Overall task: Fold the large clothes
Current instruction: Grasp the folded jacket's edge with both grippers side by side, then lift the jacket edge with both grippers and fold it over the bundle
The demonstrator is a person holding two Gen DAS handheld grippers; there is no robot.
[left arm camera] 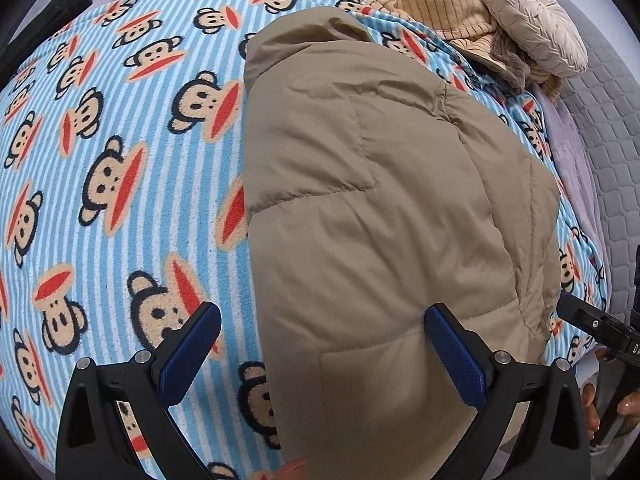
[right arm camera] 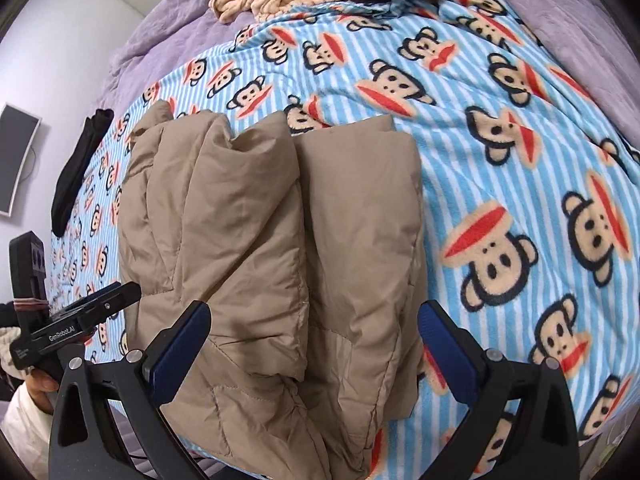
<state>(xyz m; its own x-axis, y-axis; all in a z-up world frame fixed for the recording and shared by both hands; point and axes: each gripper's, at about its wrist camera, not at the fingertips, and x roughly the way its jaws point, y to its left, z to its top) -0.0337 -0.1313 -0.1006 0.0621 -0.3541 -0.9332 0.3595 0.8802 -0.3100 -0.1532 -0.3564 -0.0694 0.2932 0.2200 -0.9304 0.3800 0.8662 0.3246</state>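
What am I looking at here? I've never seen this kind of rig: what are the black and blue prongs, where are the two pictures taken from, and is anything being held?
There is no robot. A person holds a hand-held gripper in each hand, and each carries a wide-angle camera looking forward along its jaws. One picture comes from the left gripper, the other from the right gripper. The blue-padded prongs at the bottom of each picture are that gripper's own jaws.

Both look down at a tan puffer jacket, already folded into a bundle, lying on a blue striped monkey-print blanket on a bed. Beige clothes and a cream cushion lie at the far end.

Both sets of jaws stand open and hold nothing.
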